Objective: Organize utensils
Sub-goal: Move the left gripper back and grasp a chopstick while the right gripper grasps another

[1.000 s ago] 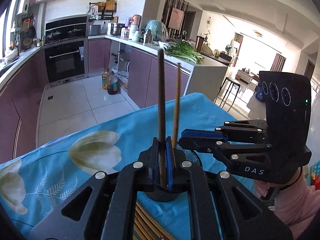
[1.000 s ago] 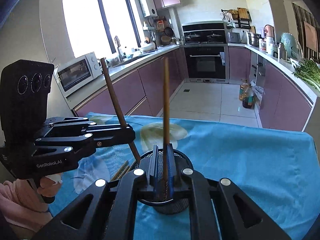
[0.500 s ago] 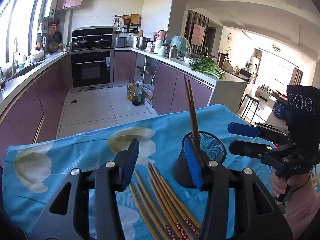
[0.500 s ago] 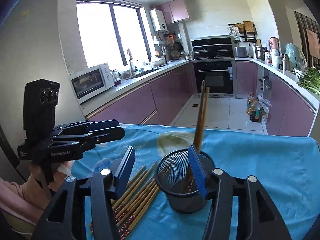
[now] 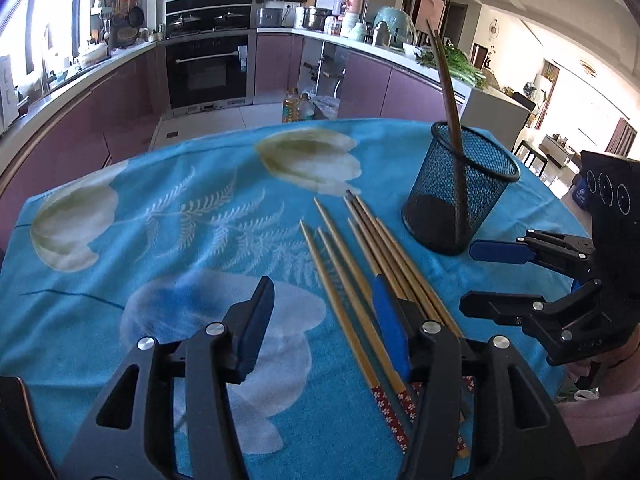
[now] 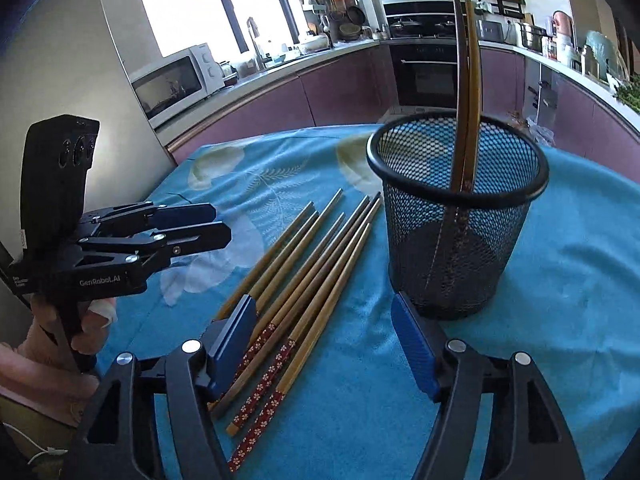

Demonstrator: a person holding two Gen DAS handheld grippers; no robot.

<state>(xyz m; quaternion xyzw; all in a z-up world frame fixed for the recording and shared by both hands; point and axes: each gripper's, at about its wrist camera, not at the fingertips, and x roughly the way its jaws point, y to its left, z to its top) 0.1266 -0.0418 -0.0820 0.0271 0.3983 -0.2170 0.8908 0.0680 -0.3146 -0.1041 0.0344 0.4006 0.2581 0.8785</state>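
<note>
A black mesh cup [image 5: 460, 188] [image 6: 456, 224] stands on the blue flowered tablecloth [image 5: 168, 216] with two chopsticks [image 5: 446, 92] [image 6: 466, 92] leaning upright inside. Several loose chopsticks [image 5: 360, 264] [image 6: 316, 268] lie side by side on the cloth left of the cup. My left gripper [image 5: 324, 320] is open and empty, low over the near ends of the loose chopsticks; it also shows in the right wrist view [image 6: 200, 224]. My right gripper [image 6: 324, 348] is open and empty, near the cup's base; it shows in the left wrist view [image 5: 480, 276].
The table drops off at its cloth edges [image 6: 600, 168]. Behind it are purple kitchen cabinets, an oven [image 5: 208, 68], a microwave [image 6: 172, 84] and a counter with greens [image 5: 460, 64].
Both grippers were shut on a chopstick over the cup, then opened and dropped them in. Both have since pulled back and lowered toward the loose chopsticks on the cloth.
</note>
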